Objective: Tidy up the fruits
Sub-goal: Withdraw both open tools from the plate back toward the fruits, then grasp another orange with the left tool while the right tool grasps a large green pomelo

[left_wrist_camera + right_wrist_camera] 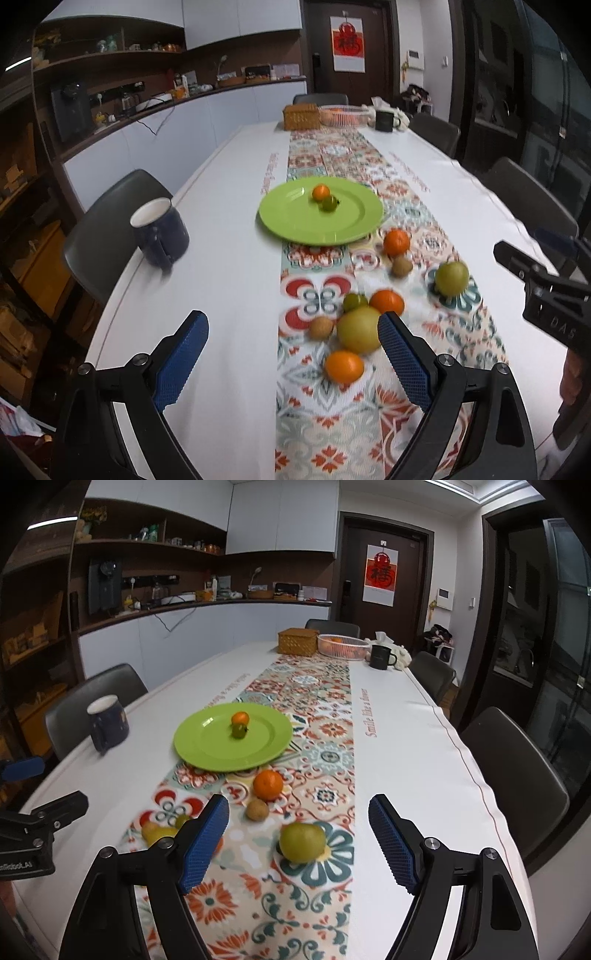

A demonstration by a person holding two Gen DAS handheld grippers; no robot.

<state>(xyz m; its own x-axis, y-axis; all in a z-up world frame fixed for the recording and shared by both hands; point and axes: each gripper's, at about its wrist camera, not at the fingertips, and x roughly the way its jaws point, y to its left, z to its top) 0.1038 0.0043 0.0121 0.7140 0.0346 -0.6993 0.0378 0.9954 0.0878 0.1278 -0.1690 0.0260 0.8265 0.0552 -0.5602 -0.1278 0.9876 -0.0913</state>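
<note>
A green plate (295,218) (207,746) on the patterned runner holds a small orange (320,192) (240,718) and a small green fruit (330,204) (239,731). Loose fruit lies nearer: an orange (396,242) (268,784), a kiwi (402,266) (257,809), a green apple (451,278) (302,842), and a cluster with a yellow pear (358,328), oranges (386,301) (344,365), a green fruit (354,301) and a brown fruit (320,327). My left gripper (293,360) is open and empty by the cluster. My right gripper (299,843) is open, the apple between its fingers.
A dark blue mug (159,232) (108,722) stands left of the plate. A wicker box (301,116) (297,641), white basket (343,114) (343,646) and black mug (384,121) (380,657) sit at the far end. Chairs ring the table.
</note>
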